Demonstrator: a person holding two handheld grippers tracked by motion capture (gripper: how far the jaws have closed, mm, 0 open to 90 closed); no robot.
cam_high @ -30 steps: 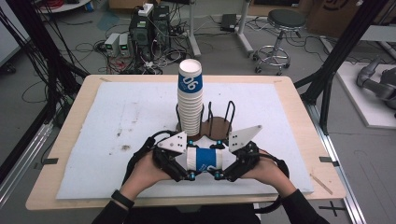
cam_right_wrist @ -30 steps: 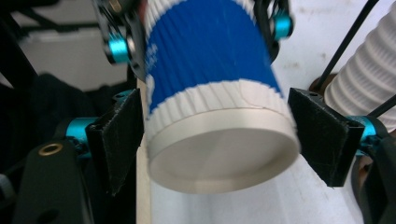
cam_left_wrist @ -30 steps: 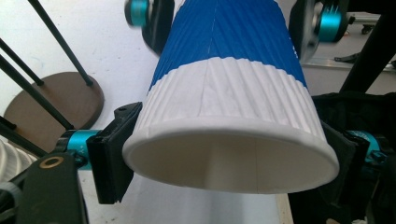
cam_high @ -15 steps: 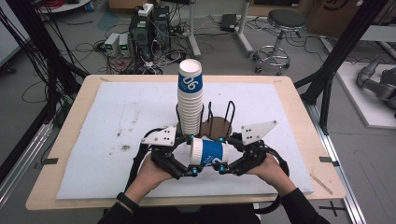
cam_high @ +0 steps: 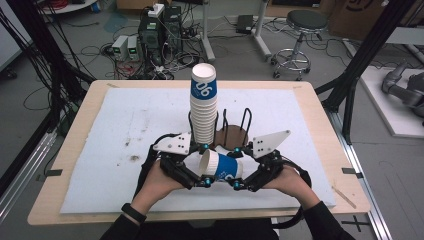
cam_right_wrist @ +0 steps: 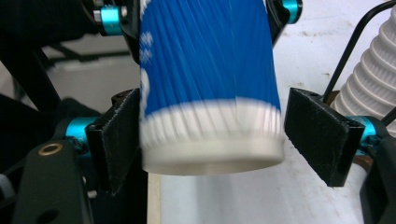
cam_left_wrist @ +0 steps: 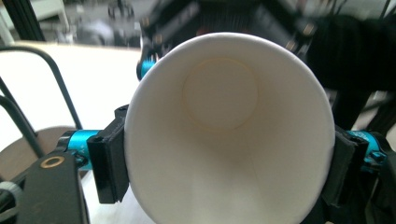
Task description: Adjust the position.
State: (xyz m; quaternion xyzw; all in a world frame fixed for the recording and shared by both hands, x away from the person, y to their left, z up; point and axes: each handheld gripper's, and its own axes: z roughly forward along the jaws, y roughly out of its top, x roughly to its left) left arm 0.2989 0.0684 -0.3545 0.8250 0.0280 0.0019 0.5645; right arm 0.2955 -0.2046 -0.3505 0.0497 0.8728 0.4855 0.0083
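Observation:
A blue and white paper cup lies on its side in the air between my two grippers, low over the table's front. My left gripper has just been closing, and its pads press both sides of the cup near its open mouth. My right gripper has just been opening. The cup's base sits between its jaws with a gap at the right pad. A tall stack of cups stands upright just behind the grippers.
A brown round holder with black wire loops stands beside the stack, close behind the right gripper. A white mat covers the wooden table. The stack's ribbed side is near the right gripper's outer jaw.
The left jaws have closed onto the cup's mouth end. The right jaws have spread apart from its base. Both hands have stayed almost in place.

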